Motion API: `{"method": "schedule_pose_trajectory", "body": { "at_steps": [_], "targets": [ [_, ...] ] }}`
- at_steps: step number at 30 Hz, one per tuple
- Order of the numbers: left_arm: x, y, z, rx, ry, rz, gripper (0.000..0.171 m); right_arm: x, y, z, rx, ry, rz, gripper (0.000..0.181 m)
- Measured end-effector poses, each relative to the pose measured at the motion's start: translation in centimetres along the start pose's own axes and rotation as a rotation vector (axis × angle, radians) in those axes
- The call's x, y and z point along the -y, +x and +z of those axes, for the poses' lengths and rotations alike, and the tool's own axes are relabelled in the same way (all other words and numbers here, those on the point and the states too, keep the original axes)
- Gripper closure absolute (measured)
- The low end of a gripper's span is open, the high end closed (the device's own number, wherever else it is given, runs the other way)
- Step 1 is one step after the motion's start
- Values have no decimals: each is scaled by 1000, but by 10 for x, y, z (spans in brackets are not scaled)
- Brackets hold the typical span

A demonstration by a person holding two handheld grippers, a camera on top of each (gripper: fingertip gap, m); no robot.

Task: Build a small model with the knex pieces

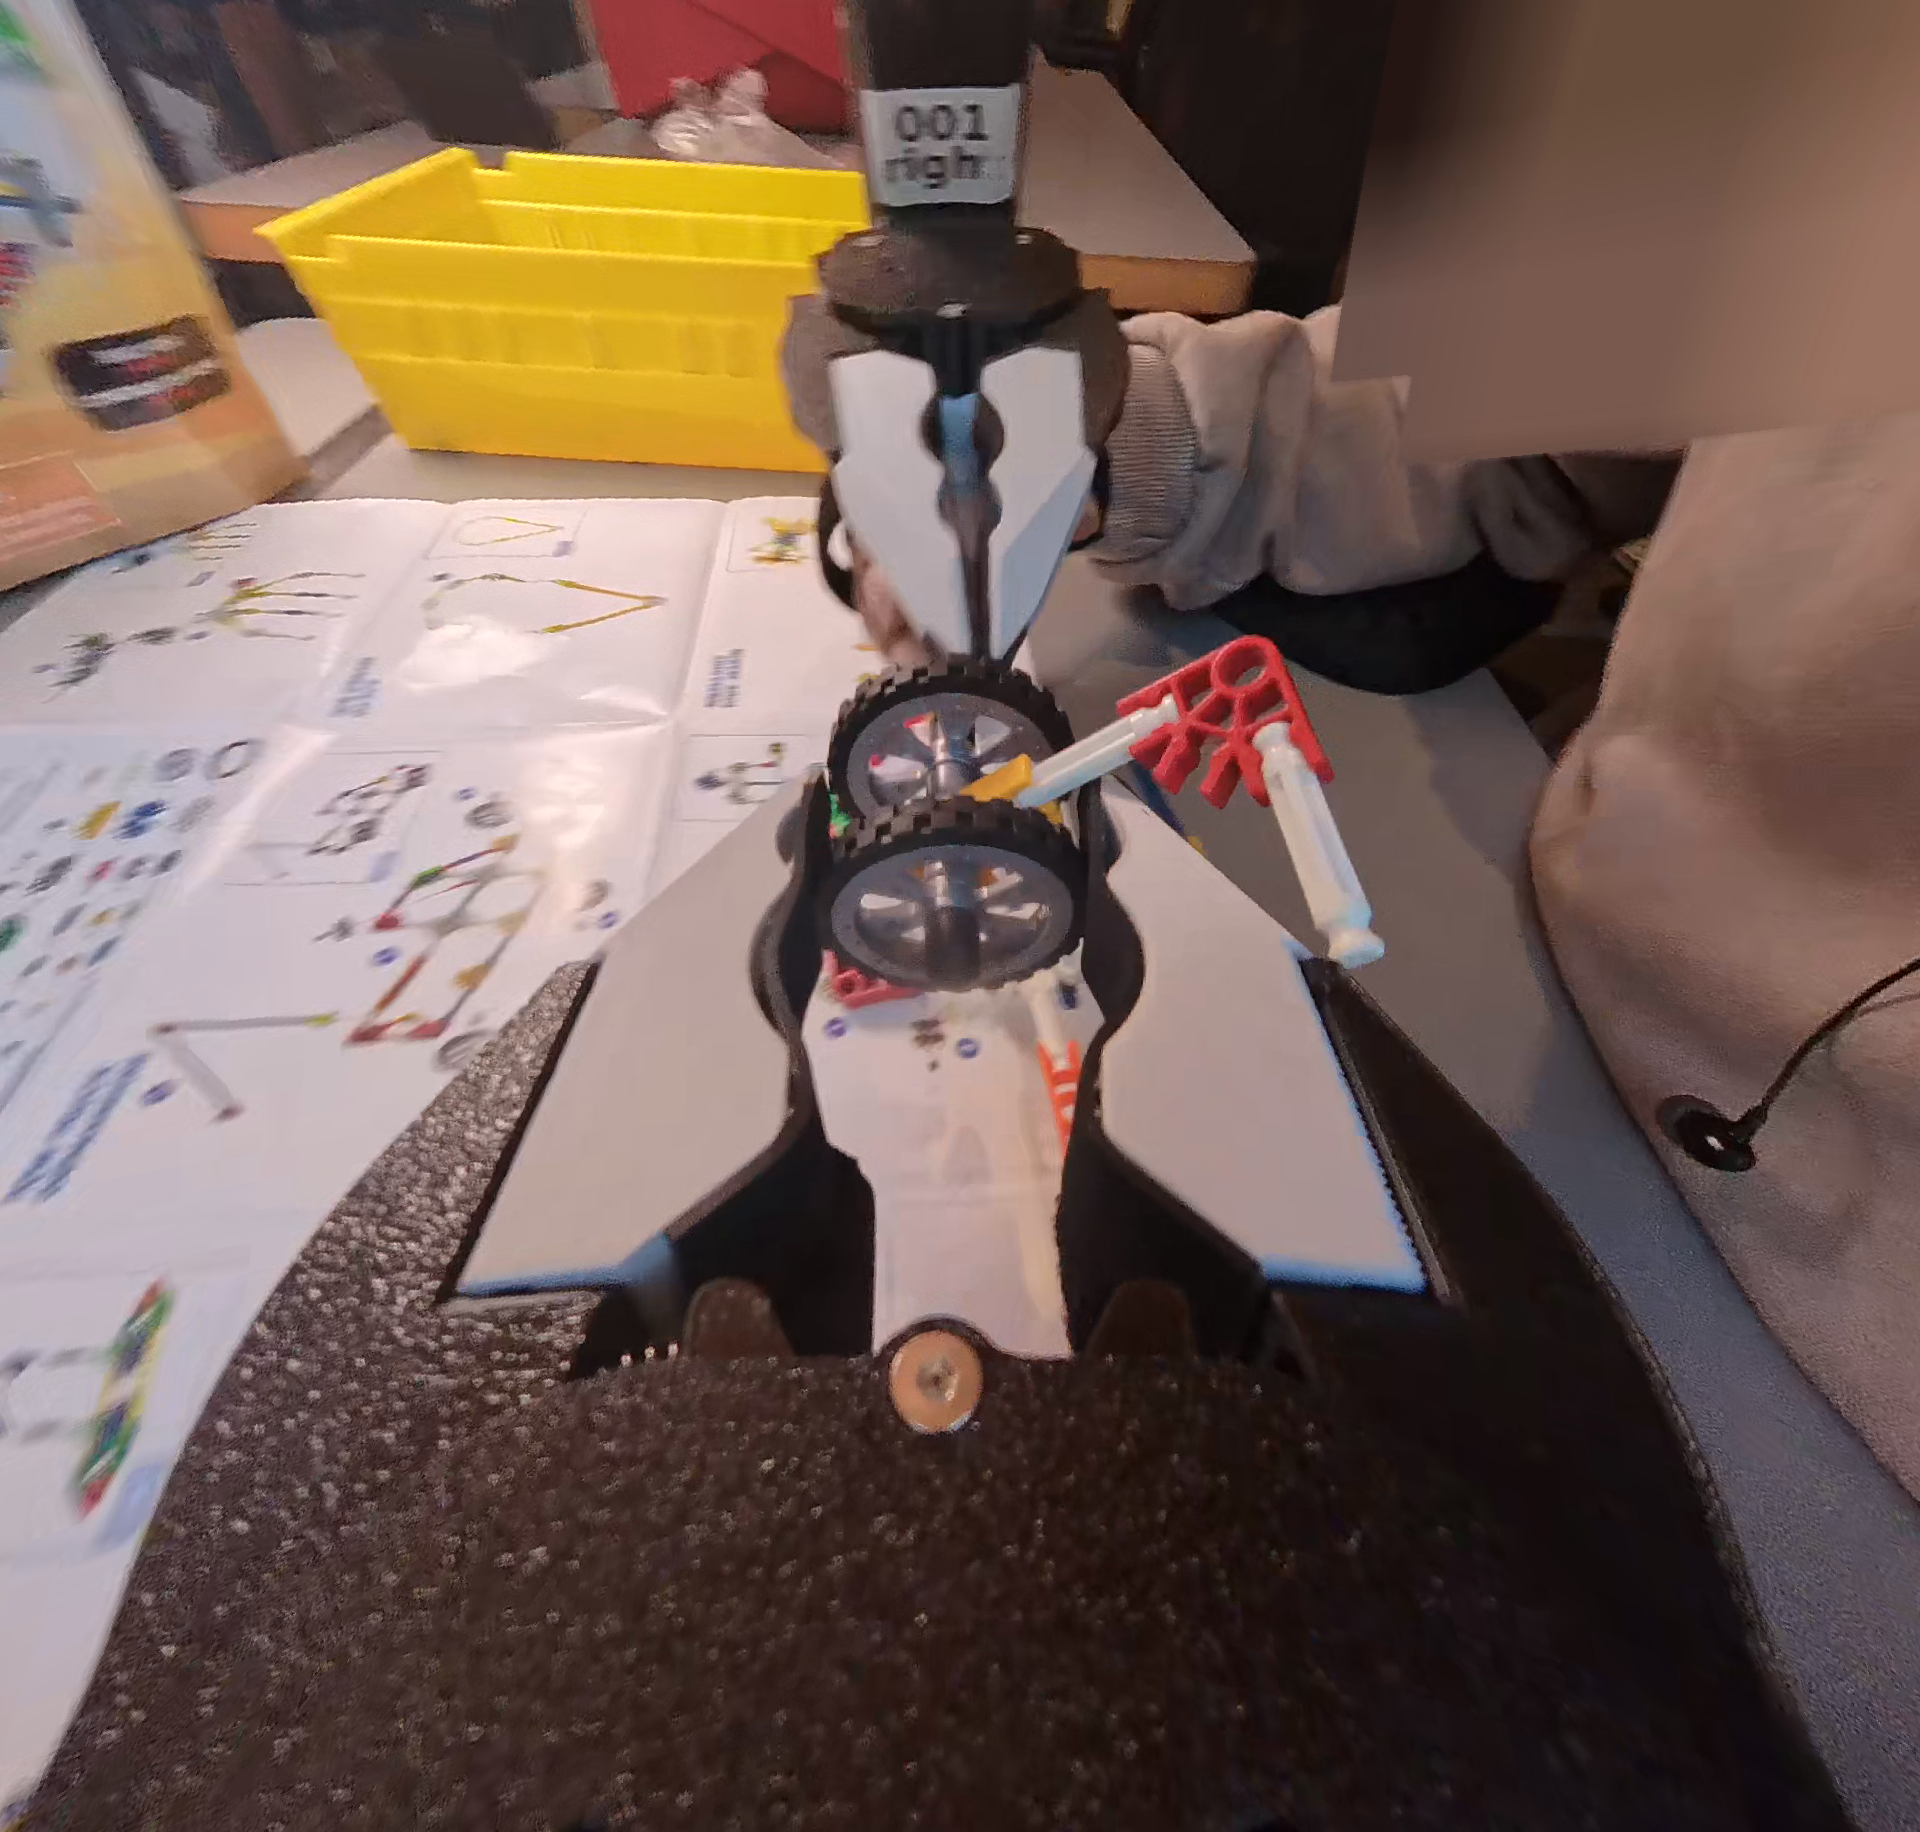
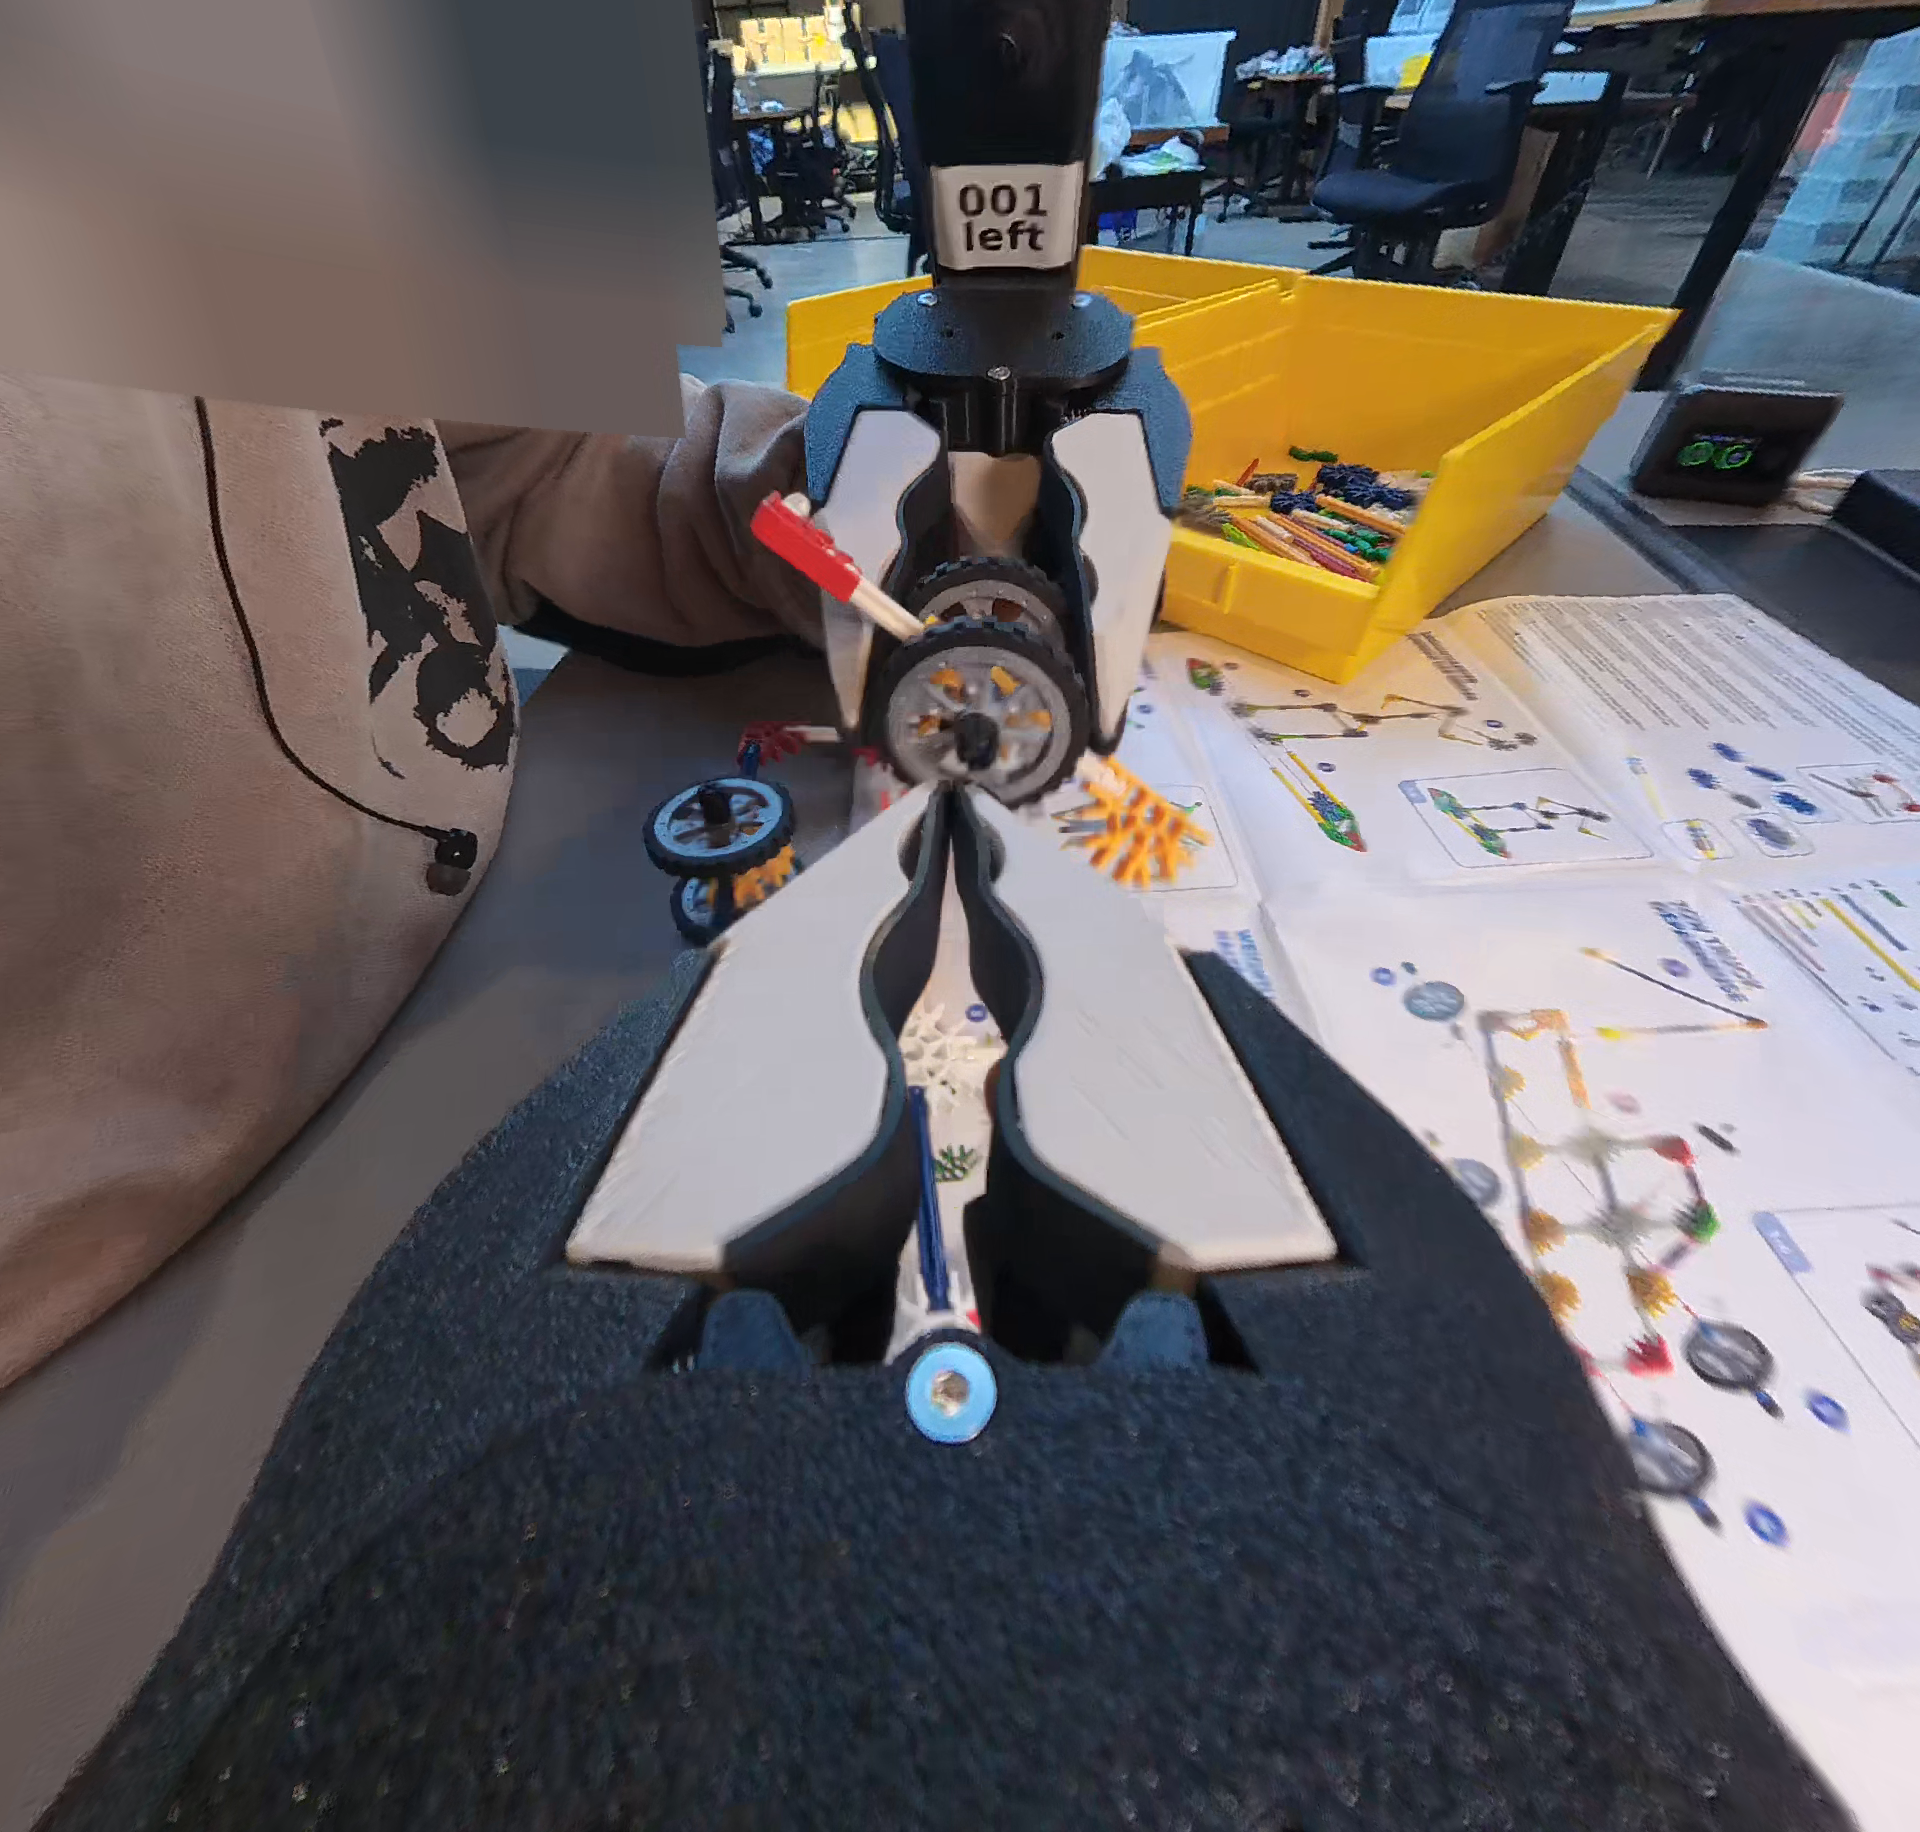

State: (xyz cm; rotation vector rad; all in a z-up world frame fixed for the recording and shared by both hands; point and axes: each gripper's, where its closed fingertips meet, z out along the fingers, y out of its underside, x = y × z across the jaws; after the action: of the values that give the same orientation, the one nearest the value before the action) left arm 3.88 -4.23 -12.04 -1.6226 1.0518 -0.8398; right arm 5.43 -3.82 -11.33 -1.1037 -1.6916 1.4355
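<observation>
My left tool [image 1: 956,847] is clamped around a pair of small toy wheels [image 1: 951,826], held up above the surface [image 1: 1621,1315]. They have black knobbly rubber tyres and grey plastic spoked hubs, and they sit side by side on one short axle. That axle runs roughly along my left tool's fingers, pointing toward the other tool. A white plastic rod [image 1: 1081,759] sticks out sideways from between the wheels to a flat red notched connector [image 1: 1231,717], and a second white rod [image 1: 1314,863] slants down from that connector with its end free.

My right tool [image 2: 951,795] faces the left one, its tips pinched nearly together on or just at the dark axle stub in the hub of the near wheel [image 2: 977,712]; I cannot tell whether it truly grips it.

Beneath lies a glossy folded instruction sheet [image 2: 1507,847] with coloured diagrams. A second wheel pair [image 2: 722,847] with an orange connector rests on the surface near my sleeve. Behind stands a ribbed yellow plastic bin [image 2: 1455,411] holding coloured rods.
</observation>
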Motion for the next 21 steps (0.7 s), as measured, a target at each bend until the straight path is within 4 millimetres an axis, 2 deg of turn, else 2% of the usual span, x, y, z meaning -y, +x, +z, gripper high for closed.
{"method": "schedule_pose_trajectory", "body": {
  "at_steps": [2,3,6,7,9,14,21],
  "targets": [
    [2,-23,-31,59,73,-84,126,9,23,-33,-95,81,43,181],
    [3,-22,-34,38,86,-95,127,-1,25,-30,-116,21,14,181],
    [-5,-6,-5,-16,21,-40,126,-15,17,1,-99,-42,-17,181],
    [-7,-6,-1,-24,13,-46,126,-13,16,2,-99,-39,-31,181],
    [-9,-8,1,-23,3,-49,125,-6,13,4,-84,-25,-19,164],
    [-15,1,10,-31,-35,-28,125,-22,9,21,-172,-192,-171,166],
    [-35,-3,21,34,-185,-21,126,-47,15,24,-281,-461,-443,173]
  ]
}}
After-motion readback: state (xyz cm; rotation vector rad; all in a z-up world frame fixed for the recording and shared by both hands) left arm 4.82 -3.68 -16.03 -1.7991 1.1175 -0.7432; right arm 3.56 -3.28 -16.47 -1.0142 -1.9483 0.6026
